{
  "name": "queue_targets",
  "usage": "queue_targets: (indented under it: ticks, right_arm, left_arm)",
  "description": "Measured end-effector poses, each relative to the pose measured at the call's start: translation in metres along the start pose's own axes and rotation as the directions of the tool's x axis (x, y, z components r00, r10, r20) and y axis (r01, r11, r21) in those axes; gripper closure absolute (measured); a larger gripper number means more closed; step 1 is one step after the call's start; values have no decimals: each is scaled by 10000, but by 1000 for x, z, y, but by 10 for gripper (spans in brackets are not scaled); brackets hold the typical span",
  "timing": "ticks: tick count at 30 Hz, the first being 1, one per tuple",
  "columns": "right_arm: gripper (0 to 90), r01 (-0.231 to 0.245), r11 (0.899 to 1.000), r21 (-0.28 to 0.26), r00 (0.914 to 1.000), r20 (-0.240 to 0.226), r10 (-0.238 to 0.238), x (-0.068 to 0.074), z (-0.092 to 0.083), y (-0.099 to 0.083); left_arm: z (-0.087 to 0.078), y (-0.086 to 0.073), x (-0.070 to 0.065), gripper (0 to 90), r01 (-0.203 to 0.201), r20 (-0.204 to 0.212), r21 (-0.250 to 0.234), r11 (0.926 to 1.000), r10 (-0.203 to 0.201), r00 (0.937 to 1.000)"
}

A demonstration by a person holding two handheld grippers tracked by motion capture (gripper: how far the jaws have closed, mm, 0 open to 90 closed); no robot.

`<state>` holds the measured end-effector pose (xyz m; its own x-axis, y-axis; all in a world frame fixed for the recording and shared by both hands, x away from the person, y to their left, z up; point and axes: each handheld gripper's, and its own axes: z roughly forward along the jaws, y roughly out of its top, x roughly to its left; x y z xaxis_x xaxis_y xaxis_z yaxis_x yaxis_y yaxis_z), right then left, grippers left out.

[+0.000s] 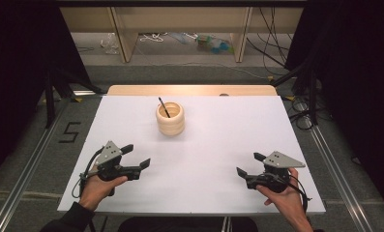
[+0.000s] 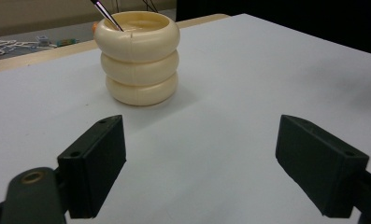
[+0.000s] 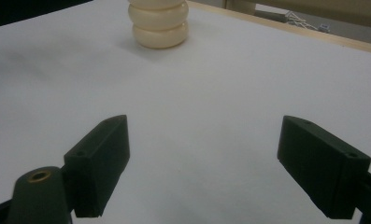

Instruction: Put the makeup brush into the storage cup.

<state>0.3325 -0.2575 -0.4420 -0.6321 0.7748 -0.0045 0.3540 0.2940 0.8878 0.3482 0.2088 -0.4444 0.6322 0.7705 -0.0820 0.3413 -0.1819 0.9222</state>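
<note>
Above centre in the high view stands the cream ribbed three-ring plastic cup (image 1: 170, 119), a thin dark brush (image 1: 164, 107) leaning inside. Both tools gape empty; the left tool (image 1: 135, 157) sits nearer than the right tool (image 1: 248, 164).

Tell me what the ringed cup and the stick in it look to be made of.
Ringed cup: cream, three stacked bulges, smooth with a soft sheen and a fine vertical seam; probably moulded plastic, though glazed ceramic is possible. Stick: thin, dark shaft with a bright glint; could be lacquered wood or metal, too small to tell.
</note>
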Motion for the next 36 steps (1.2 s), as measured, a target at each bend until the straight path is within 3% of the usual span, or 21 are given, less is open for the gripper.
queue_targets:
  ticks: [1,2,4,6,12,14,20,24,26,27,34,36]
  right_arm:
    - [177,23,10000,-4,10000,1,-23,0,0,0]
    - [177,16,10000,-16,10000,1,-16,0,0,0]
    - [177,-17,10000,-33,10000,-16,17,0,0,0]
    - [176,2,10000,79,10000,-2,-2,0,-1,0]
    - [176,-12,9999,107,10000,-20,12,0,0,0]
    - [176,-139,9998,173,9997,-199,143,1,0,0]
    - [176,-21,10000,-30,9999,-120,21,0,1,0]
    - [177,-93,9998,193,9997,-209,97,0,0,0]
    - [177,-60,9998,169,9998,-177,63,0,0,0]
    - [177,38,10000,77,9999,-94,-37,-1,1,0]
    - [179,50,10000,9,10000,-67,-50,0,1,0]
    - [179,60,10000,24,10000,-67,-60,0,1,0]
  left_arm:
    - [-1,0,0,161,-150,-21,45,9999,150,9999]
    - [-1,-1,-1,161,16,-58,-5,10000,-16,10000]
    - [-4,0,-1,161,-53,-28,-5,10000,53,10000]
    - [-6,1,-1,162,666,149,-249,9975,-663,9977]
    - [-13,3,-3,164,430,150,-372,9984,-425,9990]
    - [-13,2,-3,164,251,78,-254,9994,-249,9997]
    - [-12,0,-4,164,124,62,-44,9999,-124,9999]
    - [-11,-1,-2,164,357,-67,36,9994,-357,9993]
    - [-11,-1,-1,164,284,-70,56,9996,-284,9996]
    - [-10,-2,-2,164,442,-76,41,9990,-442,9990]
    - [-10,-2,-1,164,211,-51,69,9998,-210,9998]
    - [-9,-2,-2,164,337,-69,82,9994,-337,9994]
